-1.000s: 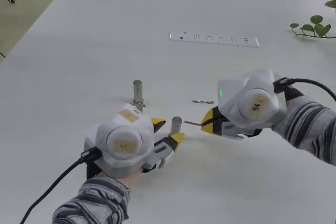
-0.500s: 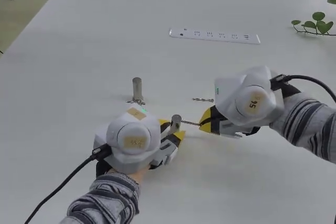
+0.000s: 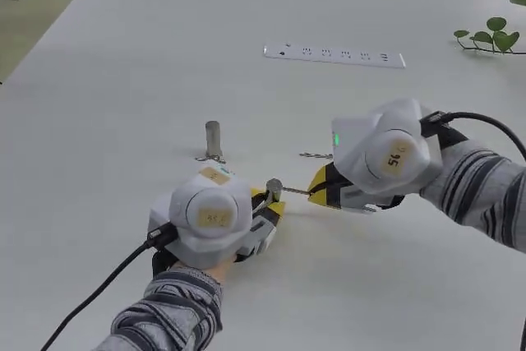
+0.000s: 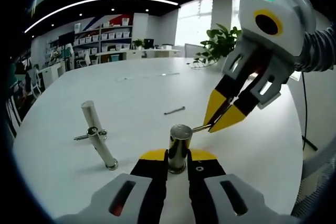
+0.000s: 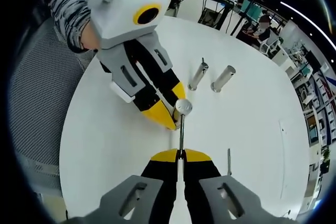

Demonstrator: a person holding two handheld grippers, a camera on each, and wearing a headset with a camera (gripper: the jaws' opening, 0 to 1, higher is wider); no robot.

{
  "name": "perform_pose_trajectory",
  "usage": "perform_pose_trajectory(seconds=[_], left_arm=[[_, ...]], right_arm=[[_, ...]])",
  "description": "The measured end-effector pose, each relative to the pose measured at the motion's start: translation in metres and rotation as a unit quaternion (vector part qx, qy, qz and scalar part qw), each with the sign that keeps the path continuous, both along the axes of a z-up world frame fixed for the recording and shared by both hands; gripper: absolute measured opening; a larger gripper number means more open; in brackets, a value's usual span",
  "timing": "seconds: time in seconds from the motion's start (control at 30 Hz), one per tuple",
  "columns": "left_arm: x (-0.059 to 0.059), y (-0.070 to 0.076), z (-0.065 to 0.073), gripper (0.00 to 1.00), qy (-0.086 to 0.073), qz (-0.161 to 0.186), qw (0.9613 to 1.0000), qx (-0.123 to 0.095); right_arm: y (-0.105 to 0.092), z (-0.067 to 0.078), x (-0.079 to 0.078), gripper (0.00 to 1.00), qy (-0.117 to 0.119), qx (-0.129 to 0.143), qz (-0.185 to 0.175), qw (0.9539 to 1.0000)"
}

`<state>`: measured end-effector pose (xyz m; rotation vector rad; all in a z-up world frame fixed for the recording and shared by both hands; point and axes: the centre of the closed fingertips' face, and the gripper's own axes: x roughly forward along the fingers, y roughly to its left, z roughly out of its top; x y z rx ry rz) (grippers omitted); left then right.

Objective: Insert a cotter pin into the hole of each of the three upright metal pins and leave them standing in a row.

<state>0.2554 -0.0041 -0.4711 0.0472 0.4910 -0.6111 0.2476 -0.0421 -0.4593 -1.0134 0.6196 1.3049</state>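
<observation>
**Cotter pin at the side of the gripped metal pin**

The held metal pin (image 3: 274, 190) stands upright on the white table (image 3: 115, 80), near the middle of its near half. The left gripper (image 3: 266, 208) clamps it low down, with its yellow-tipped jaws drawn in narrow against the shaft. From the right, the held cotter pin (image 3: 296, 191) lies level. Its tip meets the pin's side just below the top, and whether it has entered the hole cannot be told. The right gripper (image 3: 316, 193) pinches the cotter pin's other end, its jaws closed tight on it.

Left of the gripped pin and a little farther off, the pinned metal pin (image 4: 104, 153) stands with a fitted cotter pin (image 4: 84, 136) across its top. Just beyond it stands the bare metal pin (image 3: 213, 139), also upright.

A spare cotter pin (image 3: 316, 155) lies flat on the table, just beyond the right gripper. Well beyond that lies a white power strip (image 3: 333, 55), and a leafy plant (image 3: 493, 37) sits at the far right edge.
</observation>
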Motion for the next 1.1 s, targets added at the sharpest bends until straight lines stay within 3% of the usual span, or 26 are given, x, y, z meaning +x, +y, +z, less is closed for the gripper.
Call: perform_pose_trajectory(seconds=[0.27,1.1], left_arm=[[0.000,0.000,-0.002,0.10,0.001,-0.004,1.0000,0.006],[0.001,0.000,-0.003,0.10,0.003,0.008,1.0000,0.003]], right_arm=[[0.006,0.009,-0.001,0.00,0.001,0.009,0.010,0.9999],[0.031,0.011,0.000,0.00,-0.003,0.025,0.010,0.9996]])
